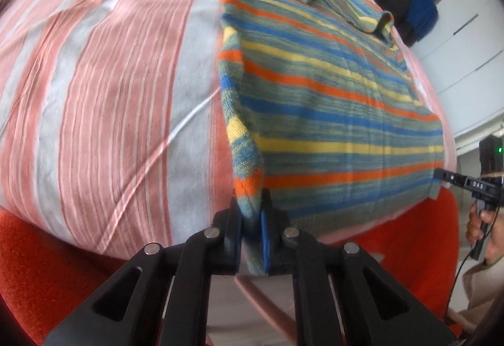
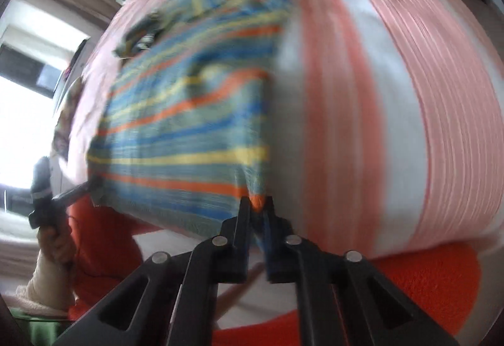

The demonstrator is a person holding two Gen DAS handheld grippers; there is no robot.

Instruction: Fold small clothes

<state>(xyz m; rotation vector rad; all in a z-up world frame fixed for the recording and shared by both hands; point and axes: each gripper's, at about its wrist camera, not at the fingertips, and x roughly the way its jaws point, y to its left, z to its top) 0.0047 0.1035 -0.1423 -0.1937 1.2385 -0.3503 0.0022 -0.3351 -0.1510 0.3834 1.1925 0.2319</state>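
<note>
A small knitted sweater (image 1: 315,87) with blue, yellow, orange and green stripes lies spread on a pink-and-white striped bed cover (image 1: 94,78). My left gripper (image 1: 252,204) is shut on the sweater's near left hem corner, with the knit pinched between its pads. The right wrist view is blurred and shows the same sweater (image 2: 182,125). There my right gripper (image 2: 258,204) is shut on the near right hem corner. The right gripper (image 1: 441,176) also shows at the right edge of the left wrist view, and the left gripper (image 2: 91,185) at the left of the right wrist view.
An orange fleece blanket (image 1: 47,251) lies along the bed's near edge under both grippers. A person's hand (image 1: 482,220) holds the right gripper's handle. White cabinets (image 1: 456,31) with dark blue clothes (image 1: 419,12) stand beyond the bed. A bright window (image 2: 19,94) is at the left.
</note>
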